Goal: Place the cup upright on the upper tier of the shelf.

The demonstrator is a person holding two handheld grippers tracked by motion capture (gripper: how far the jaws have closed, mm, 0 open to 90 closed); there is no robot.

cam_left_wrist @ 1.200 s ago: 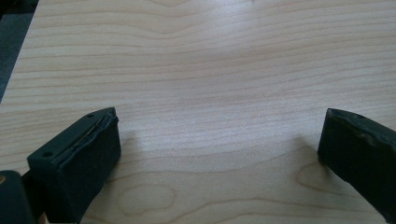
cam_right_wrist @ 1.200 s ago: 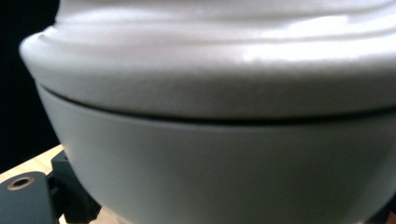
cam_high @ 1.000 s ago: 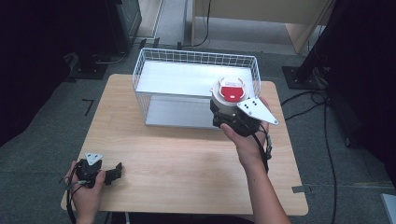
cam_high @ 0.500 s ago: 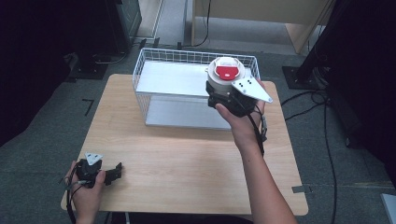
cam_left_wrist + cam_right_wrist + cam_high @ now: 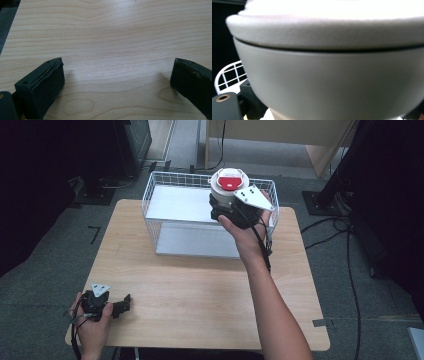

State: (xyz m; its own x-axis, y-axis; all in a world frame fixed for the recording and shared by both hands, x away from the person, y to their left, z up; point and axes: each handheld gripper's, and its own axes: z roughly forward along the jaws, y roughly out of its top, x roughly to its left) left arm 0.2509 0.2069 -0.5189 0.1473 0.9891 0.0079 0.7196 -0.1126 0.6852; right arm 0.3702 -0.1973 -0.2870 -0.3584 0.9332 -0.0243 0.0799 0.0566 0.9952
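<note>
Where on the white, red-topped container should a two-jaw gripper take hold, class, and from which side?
Probably the round grey-white body just below the lid's overhanging rim, approached side-on. The container is upright, and its lid would stop the jaws from sliding upward. The right gripper already grips it low on its side above the wire basket.

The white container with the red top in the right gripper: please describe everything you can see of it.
The white container is a round, squat pot with a wider white lid that carries a red patch on top. In the right gripper view its body looks matte grey-white, like plastic, with a dark seam under the lid. It stands upright, held in the air by the right gripper above the wire basket, near its right end.
</note>
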